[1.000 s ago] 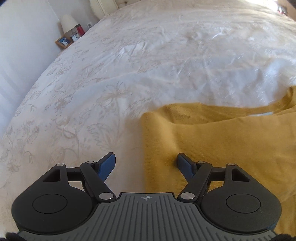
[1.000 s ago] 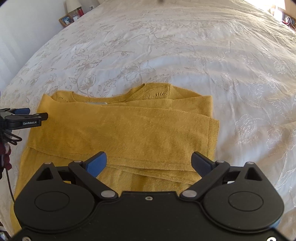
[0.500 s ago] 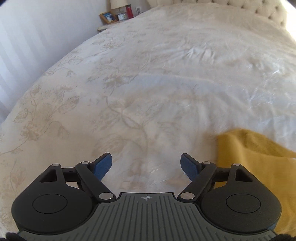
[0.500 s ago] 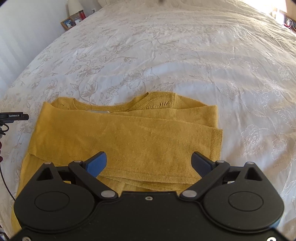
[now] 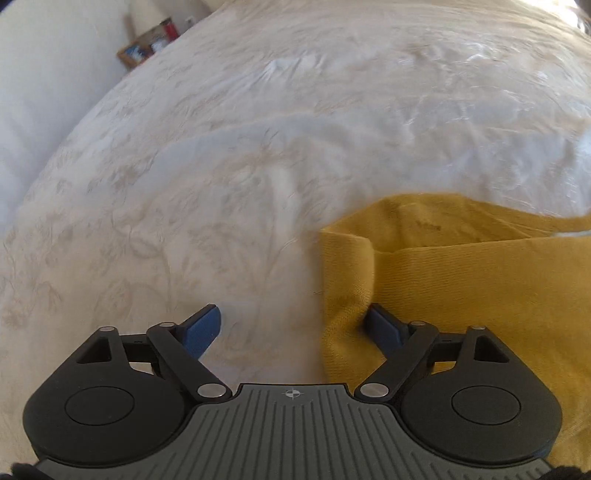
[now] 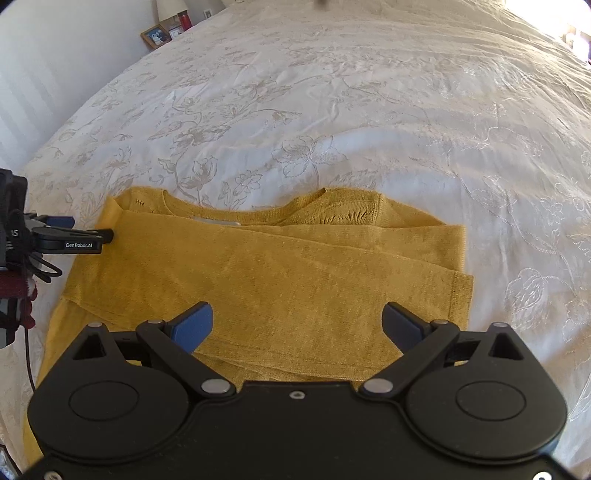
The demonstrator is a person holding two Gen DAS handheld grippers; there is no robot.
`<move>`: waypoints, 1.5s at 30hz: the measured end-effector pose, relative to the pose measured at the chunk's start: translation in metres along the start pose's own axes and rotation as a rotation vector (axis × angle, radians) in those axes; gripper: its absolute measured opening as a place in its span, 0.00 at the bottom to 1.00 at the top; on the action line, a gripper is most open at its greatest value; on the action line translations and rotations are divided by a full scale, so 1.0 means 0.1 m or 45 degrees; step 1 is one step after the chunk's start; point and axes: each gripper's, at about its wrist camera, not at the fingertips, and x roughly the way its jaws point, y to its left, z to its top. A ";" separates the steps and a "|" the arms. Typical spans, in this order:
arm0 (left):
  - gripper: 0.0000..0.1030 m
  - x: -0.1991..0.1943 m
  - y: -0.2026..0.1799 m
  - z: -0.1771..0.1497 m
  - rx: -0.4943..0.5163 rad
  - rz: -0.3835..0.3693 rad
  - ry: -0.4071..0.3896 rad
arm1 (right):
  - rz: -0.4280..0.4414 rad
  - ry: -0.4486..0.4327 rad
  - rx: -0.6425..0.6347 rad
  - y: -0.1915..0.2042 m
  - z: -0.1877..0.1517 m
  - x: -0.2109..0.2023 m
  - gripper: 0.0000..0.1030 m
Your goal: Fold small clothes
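One yellow sweater (image 6: 266, 280) lies folded on one white bedspread (image 6: 369, 110), with two grippers, left (image 5: 293, 326) and right (image 6: 297, 325), both spread wide and holding nothing.

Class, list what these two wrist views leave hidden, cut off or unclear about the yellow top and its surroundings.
- yellow top: the near hem is hidden behind the right gripper body in the right wrist view.
- Same top: cut off by the right edge in the left wrist view.
- framed photo: too small to read.
- bedspread: pattern motion-blurred, left wrist view.
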 end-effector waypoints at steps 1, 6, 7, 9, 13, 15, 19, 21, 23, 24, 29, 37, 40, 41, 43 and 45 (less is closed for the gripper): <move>0.99 0.03 0.10 0.00 -0.040 -0.028 0.006 | 0.000 -0.004 0.005 -0.02 0.00 0.00 0.96; 0.99 0.03 0.13 0.03 0.030 -0.051 -0.004 | -0.008 0.016 0.034 -0.11 0.00 0.13 0.96; 1.00 0.05 0.16 0.02 -0.008 -0.066 0.004 | -0.010 0.019 0.034 -0.12 0.00 0.17 0.96; 1.00 0.11 0.23 0.01 -0.084 -0.094 0.014 | -0.014 0.049 0.041 -0.18 0.00 0.29 0.96; 1.00 0.15 0.24 0.06 -0.093 -0.106 0.013 | -0.081 0.136 0.062 -0.33 0.00 0.59 1.00; 1.00 0.16 0.26 0.11 -0.124 -0.110 0.015 | -0.087 0.134 0.057 -0.36 0.04 0.64 1.00; 1.00 0.26 0.43 0.25 -0.257 -0.071 0.033 | -0.096 0.129 0.031 -0.34 0.13 0.66 1.00; 1.00 0.27 0.49 0.32 -0.281 -0.034 0.051 | -0.094 0.117 0.052 -0.35 0.15 0.60 1.00; 0.97 0.16 0.48 0.36 -0.245 0.015 0.029 | -0.076 0.079 0.077 -0.35 0.16 0.49 1.00; 0.97 0.09 0.46 0.36 -0.220 0.004 0.005 | -0.067 0.062 0.084 -0.34 0.15 0.44 1.00; 0.97 -0.42 0.20 0.14 -0.056 -0.083 -0.123 | -0.027 0.017 0.108 -0.24 0.05 0.21 1.00; 0.97 -0.80 -0.08 -0.57 0.122 -0.100 -0.146 | 0.004 0.030 0.098 -0.04 -0.14 0.05 1.00; 0.97 -0.76 -0.10 -0.80 0.188 -0.089 -0.081 | 0.000 0.045 0.092 -0.03 -0.17 0.05 1.00; 0.97 -0.74 -0.10 -0.86 0.199 -0.087 -0.064 | 0.000 0.046 0.091 -0.03 -0.17 0.05 1.00; 0.97 -0.68 -0.09 -0.91 0.209 -0.070 -0.044 | -0.003 0.046 0.087 -0.02 -0.16 0.06 1.00; 0.97 -0.62 -0.09 -0.89 0.201 -0.057 -0.051 | -0.003 0.040 0.087 -0.02 -0.14 0.06 1.00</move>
